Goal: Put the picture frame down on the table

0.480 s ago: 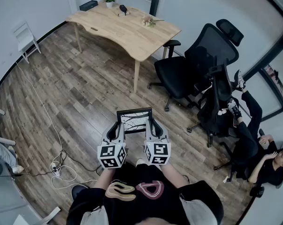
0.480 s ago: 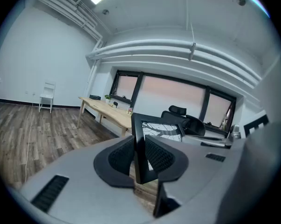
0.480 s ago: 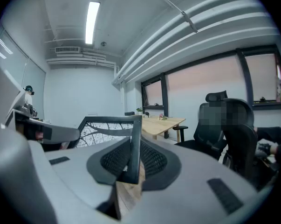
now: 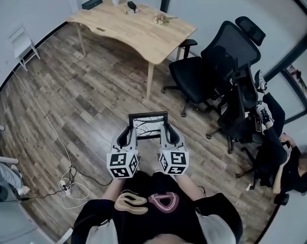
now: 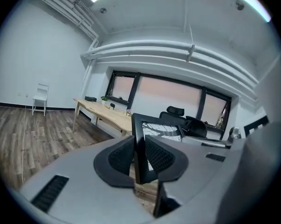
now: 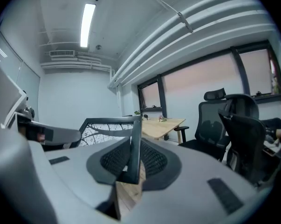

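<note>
A black picture frame (image 4: 148,125) with a white branch print is held in the air over the wooden floor, well short of the light wooden table (image 4: 135,28). My left gripper (image 4: 130,135) is shut on the frame's left edge (image 5: 139,148). My right gripper (image 4: 167,134) is shut on its right edge (image 6: 134,143). In the left gripper view the table (image 5: 107,116) lies ahead past the frame. The right gripper view shows the table (image 6: 161,125) just right of the frame's edge.
Black office chairs (image 4: 214,67) stand right of the table, and a person sits at the far right (image 4: 283,161). A white chair (image 4: 22,43) is at the left wall. Cables (image 4: 69,179) lie on the floor at my left. Small items (image 4: 161,18) sit on the table's far side.
The frame and both grippers stay together in the same hold. The view has shifted slightly, with the table a little nearer the top edge.
</note>
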Demonstrator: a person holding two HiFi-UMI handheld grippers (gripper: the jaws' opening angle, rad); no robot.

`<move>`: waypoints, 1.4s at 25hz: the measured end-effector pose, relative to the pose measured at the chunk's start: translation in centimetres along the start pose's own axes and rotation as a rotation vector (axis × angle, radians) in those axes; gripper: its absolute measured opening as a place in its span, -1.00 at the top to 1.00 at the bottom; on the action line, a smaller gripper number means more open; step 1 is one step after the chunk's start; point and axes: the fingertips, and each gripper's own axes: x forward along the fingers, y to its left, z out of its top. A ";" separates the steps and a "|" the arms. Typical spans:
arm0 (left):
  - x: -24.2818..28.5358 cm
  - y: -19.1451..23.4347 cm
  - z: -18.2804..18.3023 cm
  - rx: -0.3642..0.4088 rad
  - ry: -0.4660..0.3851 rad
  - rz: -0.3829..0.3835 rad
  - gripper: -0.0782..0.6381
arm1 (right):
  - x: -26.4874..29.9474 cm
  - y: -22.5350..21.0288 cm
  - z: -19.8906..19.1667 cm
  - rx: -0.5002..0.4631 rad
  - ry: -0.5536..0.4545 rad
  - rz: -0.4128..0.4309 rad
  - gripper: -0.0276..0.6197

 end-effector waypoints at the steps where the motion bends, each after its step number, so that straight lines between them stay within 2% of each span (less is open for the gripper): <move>1: 0.1 0.4 0.2 0.004 0.002 -0.006 0.55 | 0.3 0.3 0.0 0.005 -0.001 -0.005 0.68; 9: 1.1 2.6 0.0 0.011 0.018 -0.037 0.55 | 1.8 1.5 -0.8 0.001 0.006 -0.021 0.68; 17: 4.3 4.6 1.2 0.041 0.012 -0.014 0.54 | 6.4 1.3 -0.5 0.005 0.012 0.006 0.68; 22: 8.7 6.7 3.1 0.037 0.006 0.030 0.54 | 12.2 0.5 0.6 -0.002 0.019 0.058 0.68; 26: 13.0 7.9 4.2 0.063 0.008 0.059 0.53 | 17.1 -0.9 1.5 -0.030 0.010 0.089 0.68; 30: 18.0 8.3 5.4 0.042 0.018 0.086 0.54 | 21.9 -3.4 2.4 -0.028 0.026 0.110 0.68; 35: 24.3 8.3 7.6 0.032 0.011 0.116 0.54 | 27.6 -6.6 5.0 -0.086 -0.003 0.122 0.68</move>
